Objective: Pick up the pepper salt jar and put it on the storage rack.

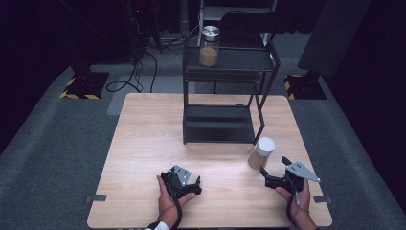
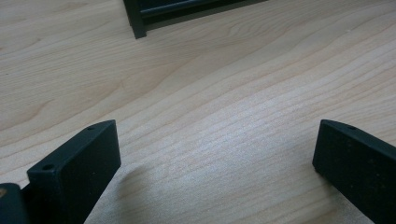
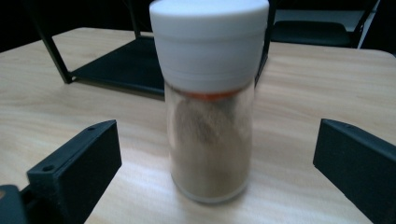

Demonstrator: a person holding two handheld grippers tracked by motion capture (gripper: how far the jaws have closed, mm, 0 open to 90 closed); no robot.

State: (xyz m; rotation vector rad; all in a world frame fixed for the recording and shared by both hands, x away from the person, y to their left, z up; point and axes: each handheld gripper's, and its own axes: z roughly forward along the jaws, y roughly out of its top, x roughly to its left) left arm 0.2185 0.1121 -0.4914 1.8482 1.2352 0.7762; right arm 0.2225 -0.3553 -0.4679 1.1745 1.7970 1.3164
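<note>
Progress is judged early: nothing is yet gripped; the jar (image 1: 261,152) with the white cap is approached but not touched, and the lift and any placing on the rack (image 1: 225,98) are judged left to do. At the left, the left hand-held gripper (image 1: 184,183) is held low over the bench (image 1: 143,143), its jaws set wide apart with bare wood between them. Behind the middle, the black rack is stood on the bench; on its top shelf a silver-lidded jar (image 1: 209,46) is seen. At the right, the white-capped jar is stood upright on the bench just beside the rack's front corner; the right hand-held gripper (image 1: 277,173) is held near it, jaws spread wide on either side, clear of the glass. Counted: two jars, one rack with two shelves, two hand-held grippers.
</note>
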